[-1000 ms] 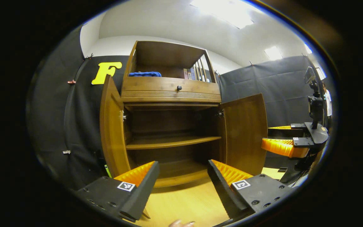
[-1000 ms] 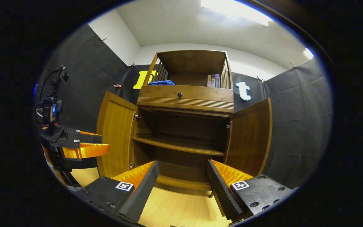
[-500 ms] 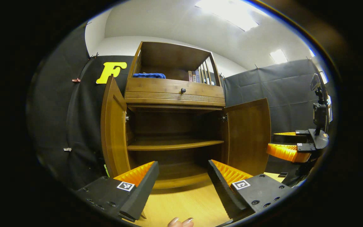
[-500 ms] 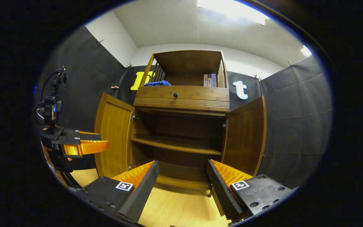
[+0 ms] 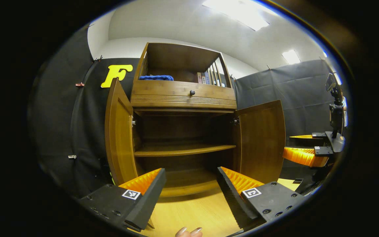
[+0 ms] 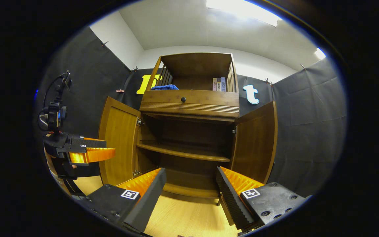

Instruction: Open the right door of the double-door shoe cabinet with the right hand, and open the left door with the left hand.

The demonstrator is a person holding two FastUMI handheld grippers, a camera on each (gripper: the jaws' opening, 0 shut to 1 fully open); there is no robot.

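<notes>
The wooden shoe cabinet (image 5: pixel 183 98) stands ahead with both lower doors swung wide. Its left door (image 5: pixel 118 131) and right door (image 5: pixel 262 141) stand apart, baring a shelf (image 5: pixel 183 149). My left gripper (image 5: pixel 191 187) is open in front of the cabinet, holding nothing. In the right gripper view the left door (image 6: pixel 118 141), the right door (image 6: pixel 255 141) and the shelf (image 6: pixel 184 152) show again. My right gripper (image 6: pixel 191 187) is open and touches nothing. The right gripper (image 5: pixel 304 154) appears far right in the left gripper view, and the left gripper (image 6: pixel 84 153) far left in the right gripper view.
A drawer with a dark knob (image 5: pixel 192 92) sits above the doors. The top compartment holds a blue cloth (image 5: pixel 156 78) and several books (image 5: pixel 204 78). Light wooden floor (image 5: pixel 192 210) lies before the cabinet. Fingertips of a hand (image 5: pixel 189 232) show at the bottom edge.
Both grippers have drawn slightly back and shifted sideways from the cabinet. The doors stay open and both grippers stay open.
</notes>
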